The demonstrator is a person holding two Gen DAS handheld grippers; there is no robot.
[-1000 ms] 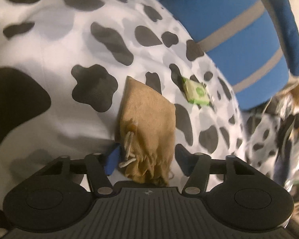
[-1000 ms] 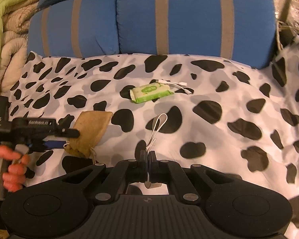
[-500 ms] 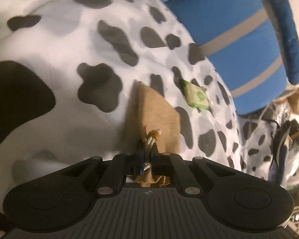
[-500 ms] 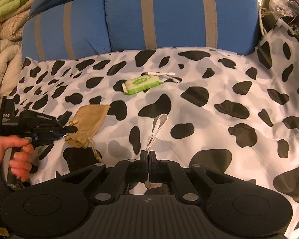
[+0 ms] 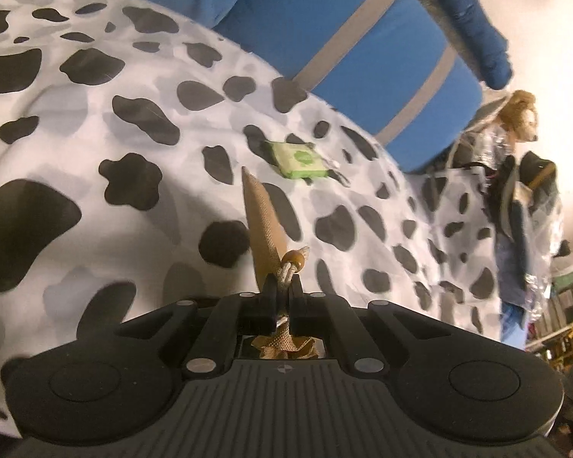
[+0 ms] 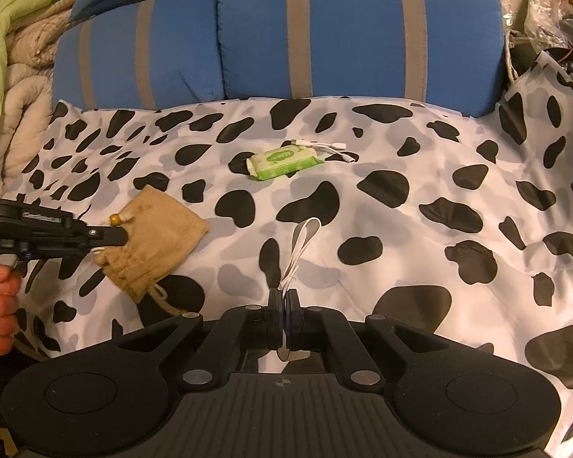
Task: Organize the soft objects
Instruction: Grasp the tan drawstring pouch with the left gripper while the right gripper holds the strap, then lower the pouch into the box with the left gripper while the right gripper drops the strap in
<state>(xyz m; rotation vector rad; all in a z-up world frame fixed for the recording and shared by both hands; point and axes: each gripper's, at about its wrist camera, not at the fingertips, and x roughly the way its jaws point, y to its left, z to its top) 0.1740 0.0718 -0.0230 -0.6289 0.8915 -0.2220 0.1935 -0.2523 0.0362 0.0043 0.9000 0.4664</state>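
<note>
A tan burlap drawstring pouch (image 5: 265, 229) with a wooden bead is pinched at its gathered neck by my left gripper (image 5: 282, 297), which is shut on it. The right wrist view shows the same pouch (image 6: 160, 240) raised at its neck above the cow-print bedspread (image 6: 420, 229), with the left gripper (image 6: 122, 234) in a person's hand at the left edge. My right gripper (image 6: 284, 301) is shut on a looped white cable (image 6: 300, 244). A green wipes pack (image 6: 282, 162) lies further back on the bed.
Blue pillows with grey stripes (image 6: 324, 30) line the back of the bed. A short white adapter cable (image 6: 336, 149) lies beside the wipes pack. Green and beige blankets (image 6: 7, 57) are piled at the left. A plush toy (image 5: 519, 118) and bags clutter the bed's right side.
My left gripper closed on the pouch's neck, then rose and rolled, lifting the pouch off the bedspread. The right gripper kept its hold on the white cable and shifted slightly.
</note>
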